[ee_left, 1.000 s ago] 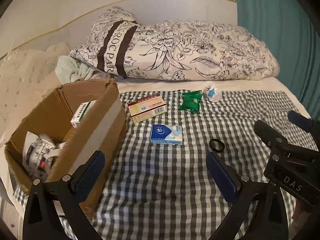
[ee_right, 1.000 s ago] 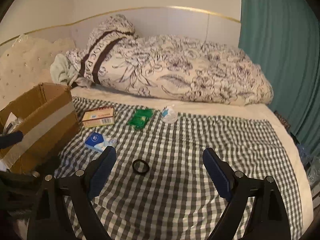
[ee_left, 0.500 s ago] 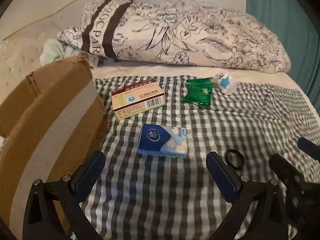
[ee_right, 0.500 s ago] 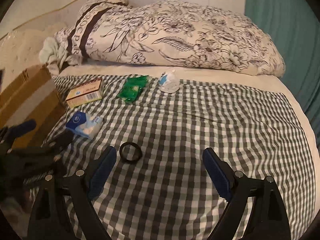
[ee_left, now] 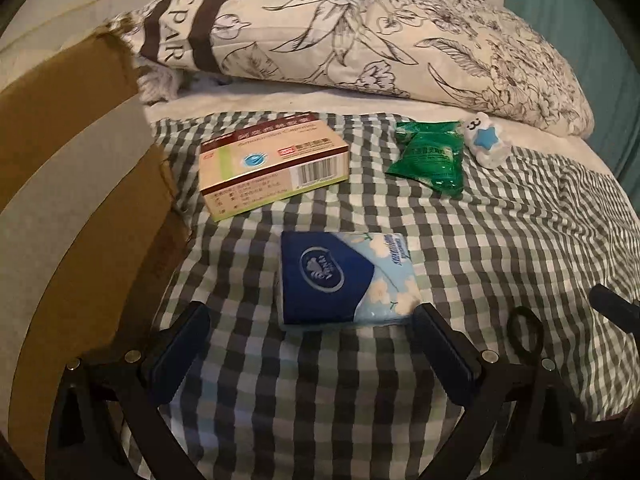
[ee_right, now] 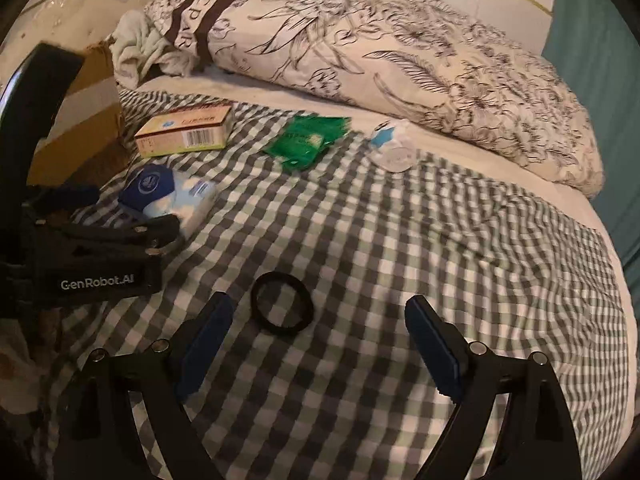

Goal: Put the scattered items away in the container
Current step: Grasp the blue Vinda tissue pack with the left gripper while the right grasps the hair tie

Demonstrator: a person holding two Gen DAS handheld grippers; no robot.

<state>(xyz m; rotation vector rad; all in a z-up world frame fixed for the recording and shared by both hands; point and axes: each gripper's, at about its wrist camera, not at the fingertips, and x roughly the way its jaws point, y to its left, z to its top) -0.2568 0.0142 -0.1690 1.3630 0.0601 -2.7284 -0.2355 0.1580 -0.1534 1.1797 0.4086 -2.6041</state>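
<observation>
Left gripper [ee_left: 308,332]: jaws spread wide at the bottom of its own view, holding nothing; the tissue pack sits just ahead of and between the blue pads, the right pad close to the pack's near corner.
Right gripper [ee_right: 316,332]: also gaping and empty, low in its view, with the black ring just ahead of the gap and nearer the left pad.
Tissue pack [ee_left: 346,276]: blue and pale blue, lying flat on the checked cloth [ee_left: 500,248], centre of the left view.
Medicine box [ee_left: 272,168]: tan, barcode showing, above and left of the tissue pack, next to the carton.
Green packet [ee_left: 430,156]: upper right of the left view, flat on the cloth.
Small toy [ee_left: 486,142]: white with a blue star, just beside the green packet (touching or not, I cannot tell).
Black ring [ee_right: 282,309]: flat on the cloth, lower centre of the right view.
Cardboard box [ee_left: 76,184]: fills the left edge of the left view; only its outer wall shows.
Floral bedding [ee_left: 360,32]: heaped across the top.
</observation>
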